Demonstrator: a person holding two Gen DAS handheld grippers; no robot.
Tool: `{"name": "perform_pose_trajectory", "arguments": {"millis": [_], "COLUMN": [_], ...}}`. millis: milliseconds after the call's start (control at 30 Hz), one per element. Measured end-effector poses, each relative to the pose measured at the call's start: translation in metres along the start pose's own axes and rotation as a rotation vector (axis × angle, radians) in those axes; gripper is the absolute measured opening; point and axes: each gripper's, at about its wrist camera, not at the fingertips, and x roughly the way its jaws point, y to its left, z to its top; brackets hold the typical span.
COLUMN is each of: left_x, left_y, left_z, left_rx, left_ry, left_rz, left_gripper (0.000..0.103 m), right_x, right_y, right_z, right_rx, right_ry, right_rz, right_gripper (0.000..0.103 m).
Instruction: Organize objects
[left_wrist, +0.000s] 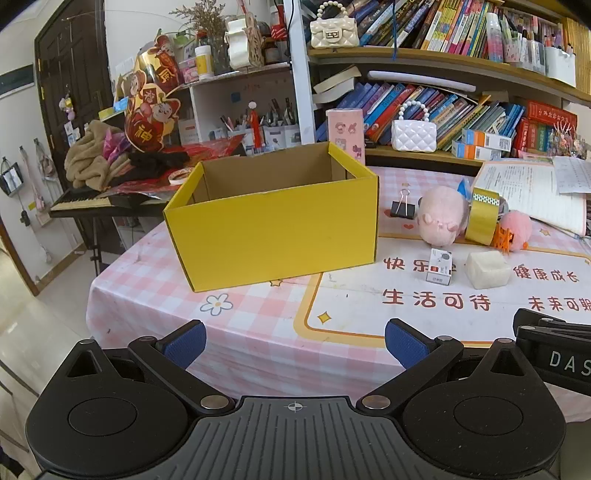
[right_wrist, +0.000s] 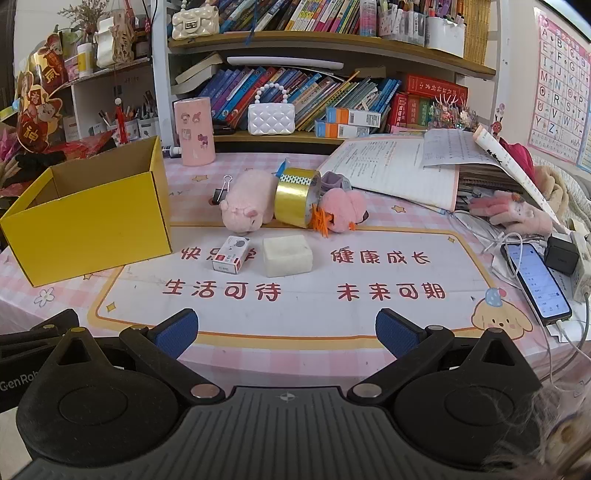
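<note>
An open yellow cardboard box (left_wrist: 273, 229) (right_wrist: 88, 225) stands on the table's left, nothing visible inside. To its right lie a pink pig plush (left_wrist: 441, 218) (right_wrist: 247, 206), a gold tape roll (left_wrist: 482, 216) (right_wrist: 297, 197), a pink fluffy toy (right_wrist: 341, 208), a black binder clip (left_wrist: 402, 206) (right_wrist: 221, 192), a small white carton (left_wrist: 439, 266) (right_wrist: 231, 254) and a pale block (left_wrist: 487, 269) (right_wrist: 288, 254). My left gripper (left_wrist: 295, 343) hangs open over the near table edge in front of the box. My right gripper (right_wrist: 286, 332) is open too, short of the carton and block.
A pink checked tablecloth (right_wrist: 295, 306) covers the table. Open workbooks (right_wrist: 402, 166), a phone (right_wrist: 535, 280) with charger and cables crowd the right. A pink tin (right_wrist: 194, 131) stands behind the box. Bookshelves (right_wrist: 332, 44) back the table; a keyboard (left_wrist: 81, 201) with clutter sits left.
</note>
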Motion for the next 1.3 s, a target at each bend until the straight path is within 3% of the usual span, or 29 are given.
{"name": "perform_pose_trajectory", "arguments": {"millis": [1300], "left_x": [0.016], "left_y": [0.003], "left_z": [0.004], "left_rx": [0.023], "left_ry": [0.014], "left_rz": [-0.037], "left_gripper": [0.103], "right_x": [0.012], "right_y": [0.004], "right_z": [-0.001], "right_rx": [0.027], "right_ry": [0.015], "right_rz": [-0.039], "right_gripper": [0.103]}}
